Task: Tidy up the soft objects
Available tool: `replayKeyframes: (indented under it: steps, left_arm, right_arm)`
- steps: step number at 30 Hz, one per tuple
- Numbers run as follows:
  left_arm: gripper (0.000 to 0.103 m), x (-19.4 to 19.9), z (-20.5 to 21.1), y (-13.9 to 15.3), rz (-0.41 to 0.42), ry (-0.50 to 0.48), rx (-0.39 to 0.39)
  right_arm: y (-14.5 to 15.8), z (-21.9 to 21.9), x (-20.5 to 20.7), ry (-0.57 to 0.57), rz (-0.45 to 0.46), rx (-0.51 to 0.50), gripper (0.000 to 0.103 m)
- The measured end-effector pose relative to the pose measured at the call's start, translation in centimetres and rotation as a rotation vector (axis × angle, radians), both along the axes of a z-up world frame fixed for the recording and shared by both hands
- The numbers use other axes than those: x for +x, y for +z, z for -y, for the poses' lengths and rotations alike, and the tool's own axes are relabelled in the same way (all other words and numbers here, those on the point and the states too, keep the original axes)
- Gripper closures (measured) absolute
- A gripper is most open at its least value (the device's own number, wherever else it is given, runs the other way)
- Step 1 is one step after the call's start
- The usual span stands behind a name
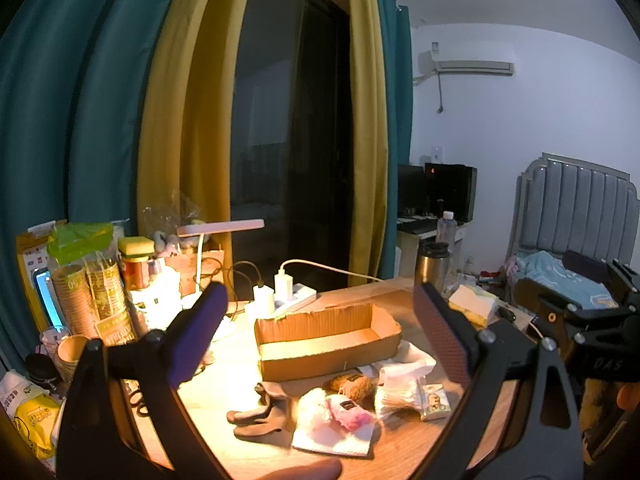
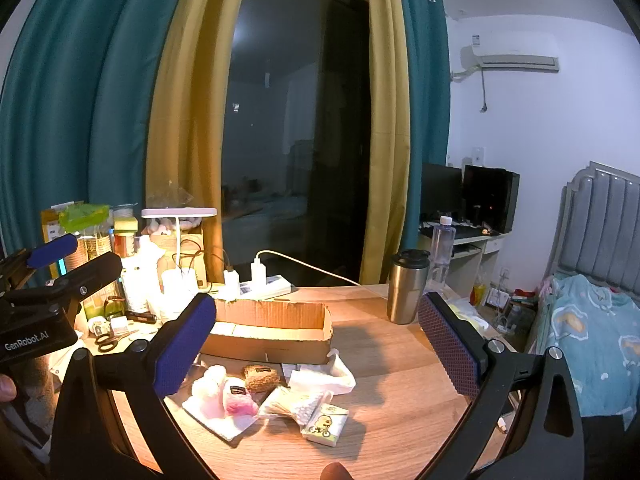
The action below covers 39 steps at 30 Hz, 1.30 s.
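Observation:
An open cardboard box (image 1: 328, 336) (image 2: 272, 334) lies on the round wooden table. In front of it is a pile of soft things: dark socks (image 1: 262, 412), a pink and white plush (image 1: 340, 410) (image 2: 228, 396), a brown plush (image 1: 354, 386) (image 2: 260, 378), a bag of cotton swabs (image 1: 400, 396) (image 2: 292, 400), a small tissue pack (image 1: 434, 398) (image 2: 325, 425) and white cloth (image 1: 404, 362) (image 2: 320, 378). My left gripper (image 1: 320, 336) is open and empty, above the pile. My right gripper (image 2: 316, 340) is open and empty, above the pile's right side.
A steel tumbler (image 2: 408, 286) and a water bottle (image 2: 442, 244) stand at the table's back right. A power strip with chargers (image 2: 256, 284), a desk lamp (image 2: 178, 216), cups, jars and scissors (image 2: 108, 342) crowd the left. A bed (image 2: 592, 328) is on the right.

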<state>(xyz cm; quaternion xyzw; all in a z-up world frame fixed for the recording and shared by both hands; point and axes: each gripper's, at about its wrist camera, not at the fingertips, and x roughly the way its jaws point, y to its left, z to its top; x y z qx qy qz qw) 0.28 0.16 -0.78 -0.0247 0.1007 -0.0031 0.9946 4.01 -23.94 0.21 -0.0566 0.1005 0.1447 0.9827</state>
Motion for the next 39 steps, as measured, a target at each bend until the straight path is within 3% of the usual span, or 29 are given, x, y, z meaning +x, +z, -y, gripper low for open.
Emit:
replayKeyframes:
  steps: [19, 39]
  left_arm:
    - [0.009, -0.03, -0.07, 0.13, 0.004, -0.052, -0.030]
    - [0.009, 0.11, 0.25, -0.18, -0.017, -0.028, -0.021]
  right_arm:
    - [-0.01, 0.00, -0.18, 0.005, -0.001, -0.005, 0.000]
    - [-0.43, -0.58, -0.12, 0.008, -0.014, -0.011, 0.000]
